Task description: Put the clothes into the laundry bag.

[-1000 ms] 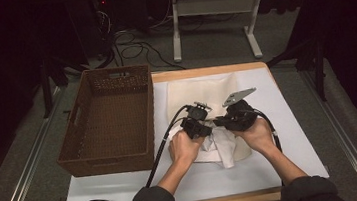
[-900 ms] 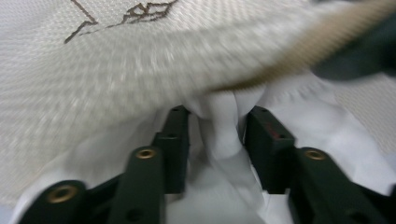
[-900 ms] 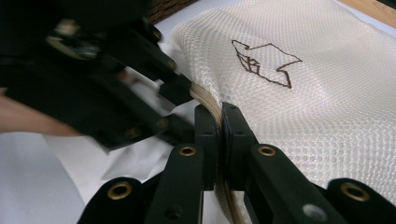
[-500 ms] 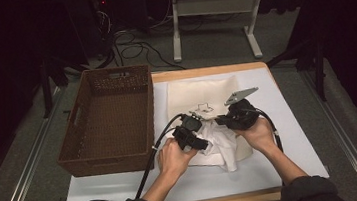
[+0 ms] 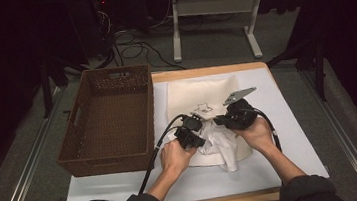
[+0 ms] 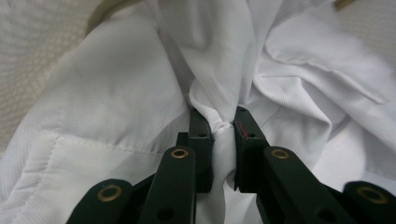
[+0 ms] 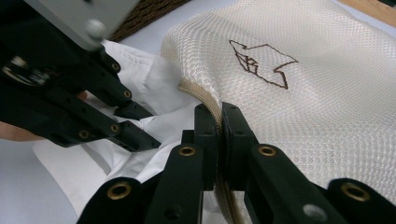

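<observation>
White shirt fabric (image 5: 219,144) lies crumpled at the mouth of a cream mesh laundry bag (image 5: 201,95), both on the white table (image 5: 290,134), seen from the high view. A brown wicker basket (image 5: 105,120) stands just beside the bag on its left. The person's left gripper (image 5: 190,135) is at the near left edge of the crumpled cloth, the right gripper (image 5: 229,120) at the bag's opening, the two close together.

From the left gripper view, the left gripper (image 6: 223,125) has just been closing, and its black jaws now pinch a bunched fold of the white shirt fabric (image 6: 116,107) between the pads. The bag's mesh (image 6: 37,56) shows at the upper left, behind the cloth.

From the right gripper view, the right gripper (image 7: 218,114) is clamped narrow on the tan hem (image 7: 198,93) of the mesh laundry bag (image 7: 327,107), beside a brown stitched emblem (image 7: 261,60). The left gripper (image 7: 140,126) sits just to its left, down in the white shirt fabric (image 7: 93,172).
</observation>
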Demonstrator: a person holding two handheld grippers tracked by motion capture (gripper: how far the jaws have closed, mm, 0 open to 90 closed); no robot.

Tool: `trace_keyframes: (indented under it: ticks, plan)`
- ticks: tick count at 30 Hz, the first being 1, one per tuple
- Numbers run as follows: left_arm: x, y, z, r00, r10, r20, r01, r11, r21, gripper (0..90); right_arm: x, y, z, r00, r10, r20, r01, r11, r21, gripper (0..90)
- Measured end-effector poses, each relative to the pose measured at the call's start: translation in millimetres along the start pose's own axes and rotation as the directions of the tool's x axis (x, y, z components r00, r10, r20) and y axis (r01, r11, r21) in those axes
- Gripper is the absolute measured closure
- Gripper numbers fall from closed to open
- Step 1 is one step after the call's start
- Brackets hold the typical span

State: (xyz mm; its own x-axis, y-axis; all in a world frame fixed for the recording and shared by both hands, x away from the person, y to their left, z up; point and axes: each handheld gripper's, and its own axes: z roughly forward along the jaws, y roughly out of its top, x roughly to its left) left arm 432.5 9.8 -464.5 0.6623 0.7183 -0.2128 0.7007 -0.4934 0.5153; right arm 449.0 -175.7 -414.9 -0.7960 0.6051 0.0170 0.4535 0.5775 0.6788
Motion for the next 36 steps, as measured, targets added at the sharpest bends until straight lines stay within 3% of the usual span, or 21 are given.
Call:
trace_keyframes:
  ticks: [7, 11, 15, 20, 26, 31, 32, 36]
  plan:
    - [-1.9, 16.1, -10.6, 0.9992, -0.015, 0.037, 0.017, 0.9984, -0.054, 80.5, 5.9, 3.4, -1.1, 0.9993, -0.025, -0.029, 0.025, 1.0, -0.007, 87.7]
    - [0.8, 28.8, -6.9, 0.9993, -0.038, 0.006, 0.038, 0.9966, -0.073, 80.4, 11.3, 7.1, -3.3, 0.9983, -0.039, -0.044, 0.038, 0.999, -0.008, 87.7]
    - [6.6, 29.9, -0.6, 0.9981, -0.053, -0.031, 0.05, 0.9943, -0.094, 78.9, 8.8, 5.6, -1.4, 0.9985, -0.042, -0.035, 0.043, 0.999, 0.009, 87.7]
    - [1.6, 24.8, -2.4, 0.9986, -0.019, -0.05, 0.015, 0.9967, -0.08, 62.1, 5.6, 0.8, 2.1, 0.9993, -0.028, -0.026, 0.029, 0.999, 0.018, 87.6]
    - [-4.8, 19.0, -22.4, 0.9987, 0.004, -0.052, -0.008, 0.998, -0.063, 47.0, 2.4, -0.4, -0.4, 0.9998, -0.017, -0.013, 0.017, 1.0, 0.008, 87.5]
    - [-3.7, 10.8, -31.2, 0.9976, 0.006, -0.068, -0.007, 0.9999, -0.009, 42.1, 2.1, -1.2, -2.1, 0.9999, -0.013, -0.005, 0.013, 1.0, 0.008, 87.4]
    - [-2.9, 6.9, -29.2, 0.9962, 0.01, -0.086, -0.008, 0.9996, 0.026, 41.9, 1.8, -1.3, -2.0, 0.9998, -0.017, -0.005, 0.017, 1.0, 0.008, 87.3]
    - [-1.9, 2.2, -24.3, 0.9942, 0.011, -0.107, -0.005, 0.9982, 0.059, 42.8, 1.8, -1.4, -1.9, 0.9999, -0.014, -0.003, 0.015, 1.0, 0.011, 87.3]
